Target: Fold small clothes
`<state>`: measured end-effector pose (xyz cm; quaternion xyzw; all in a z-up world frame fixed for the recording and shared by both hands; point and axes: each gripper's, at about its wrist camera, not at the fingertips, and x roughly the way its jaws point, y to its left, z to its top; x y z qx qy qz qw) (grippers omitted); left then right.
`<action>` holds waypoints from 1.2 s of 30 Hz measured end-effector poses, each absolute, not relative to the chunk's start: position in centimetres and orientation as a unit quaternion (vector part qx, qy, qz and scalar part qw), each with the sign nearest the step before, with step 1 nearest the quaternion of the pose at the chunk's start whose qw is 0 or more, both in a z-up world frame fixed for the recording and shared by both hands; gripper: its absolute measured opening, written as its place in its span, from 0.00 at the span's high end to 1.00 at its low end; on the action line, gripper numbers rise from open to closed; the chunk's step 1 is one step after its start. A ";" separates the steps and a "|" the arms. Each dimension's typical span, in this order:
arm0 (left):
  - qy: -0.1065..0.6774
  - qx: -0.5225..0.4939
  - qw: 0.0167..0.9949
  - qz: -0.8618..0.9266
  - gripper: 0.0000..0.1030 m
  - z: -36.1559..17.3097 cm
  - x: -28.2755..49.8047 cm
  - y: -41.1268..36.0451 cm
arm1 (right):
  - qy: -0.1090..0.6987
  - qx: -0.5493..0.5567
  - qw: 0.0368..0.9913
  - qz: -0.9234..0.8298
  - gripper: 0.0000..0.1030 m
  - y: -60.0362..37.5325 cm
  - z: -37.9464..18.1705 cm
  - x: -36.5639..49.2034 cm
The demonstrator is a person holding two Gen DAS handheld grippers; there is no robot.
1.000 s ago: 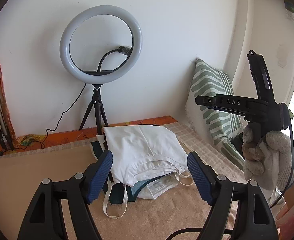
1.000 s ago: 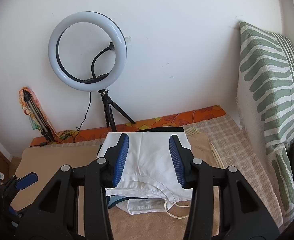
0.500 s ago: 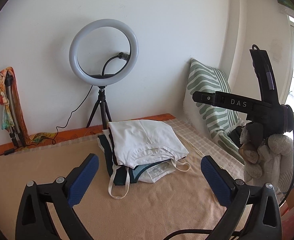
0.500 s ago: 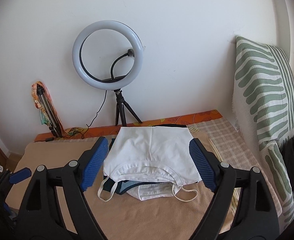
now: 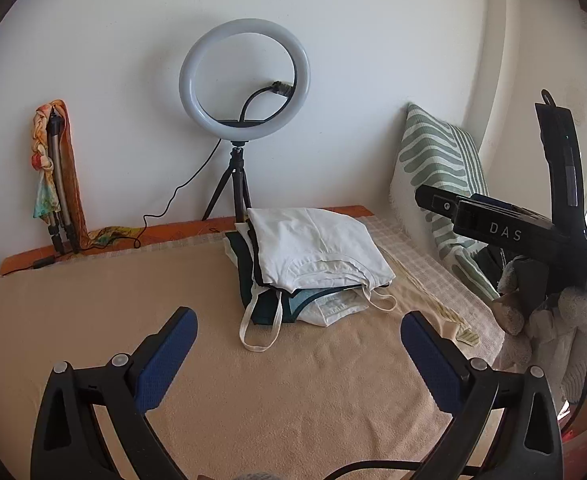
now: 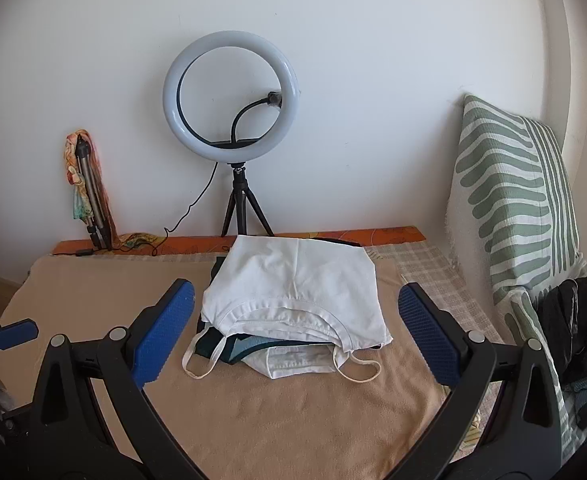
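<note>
A stack of folded small clothes [image 5: 317,248] [image 6: 293,280] lies on a beige blanket [image 5: 293,392] [image 6: 293,420], with a white top uppermost, dark teal fabric [image 5: 269,308] under it, and white straps trailing toward me. My left gripper [image 5: 297,314] hangs open short of the stack, nothing between its blue pads. My right gripper [image 6: 296,286] is also back from the stack, its jaws opening wide and holding nothing. In the left wrist view a gloved hand [image 5: 553,320] holds the right gripper [image 5: 493,224] at the right edge.
A ring light on a tripod [image 5: 244,80] [image 6: 231,84] stands against the wall behind the stack. A green-striped pillow [image 5: 437,168] [image 6: 509,184] leans at the right, dark clothes [image 6: 577,320] beside it. A folded tripod with a scarf [image 5: 55,168] leans far left.
Both grippers have drawn back from the stack and spread their jaws wide. The white top stays lying on the stack.
</note>
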<state>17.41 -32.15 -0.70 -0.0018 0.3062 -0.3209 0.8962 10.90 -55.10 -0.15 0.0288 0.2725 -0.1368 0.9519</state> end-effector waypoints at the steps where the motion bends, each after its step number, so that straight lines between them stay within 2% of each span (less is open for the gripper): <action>1: 0.304 -0.004 0.899 -0.316 0.00 -0.7 17.2 -31.8 | 0.272 0.031 0.952 -0.138 0.00 -54.9 -0.3 10.6; 13: 0.297 0.047 0.914 -0.273 0.00 -1.6 15.0 -30.6 | 0.265 0.030 0.948 -0.171 0.00 -52.7 -1.1 7.6; 36: 0.306 0.043 0.912 -0.271 0.00 -2.7 14.1 -29.0 | 0.271 0.038 0.945 -0.178 0.00 -51.3 -3.5 5.5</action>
